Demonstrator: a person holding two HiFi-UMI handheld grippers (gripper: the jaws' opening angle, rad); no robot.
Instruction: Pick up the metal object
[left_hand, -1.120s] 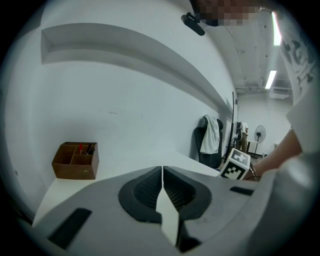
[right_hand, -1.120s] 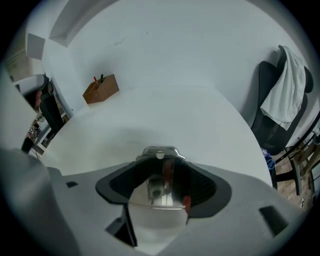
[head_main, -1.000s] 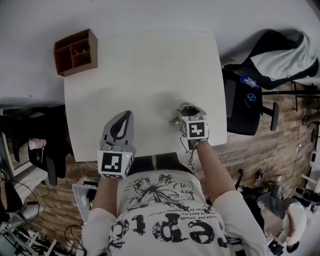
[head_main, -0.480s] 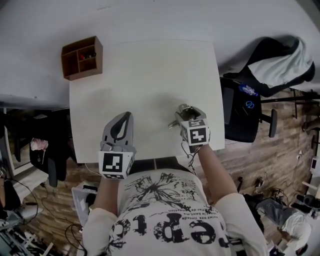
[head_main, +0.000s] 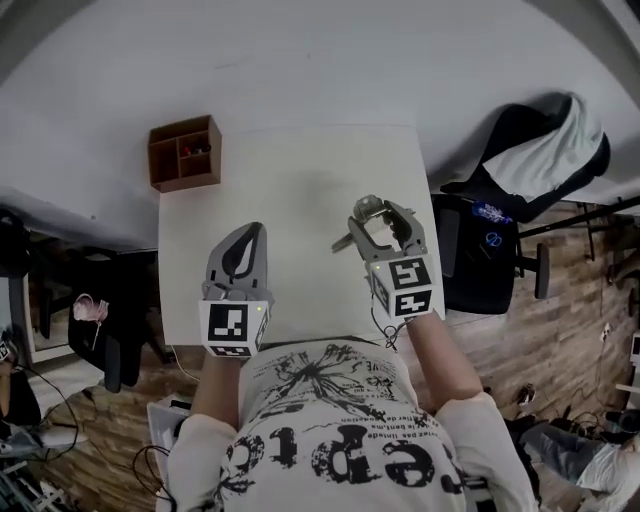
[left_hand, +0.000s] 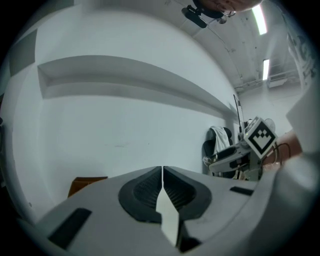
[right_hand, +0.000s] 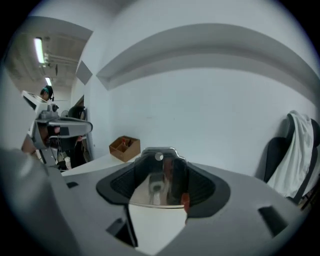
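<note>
You have the metal piece (right_hand: 158, 176) clamped between the jaws of your right gripper (head_main: 378, 210), held above the right side of the white table (head_main: 290, 170). Your left gripper (head_main: 249, 232) hovers over the table's near edge, jaws pressed together on nothing. A wooden box (head_main: 185, 153) sits at the far left corner. A chair (head_main: 540, 150) draped in white cloth stands off to the right.
</note>
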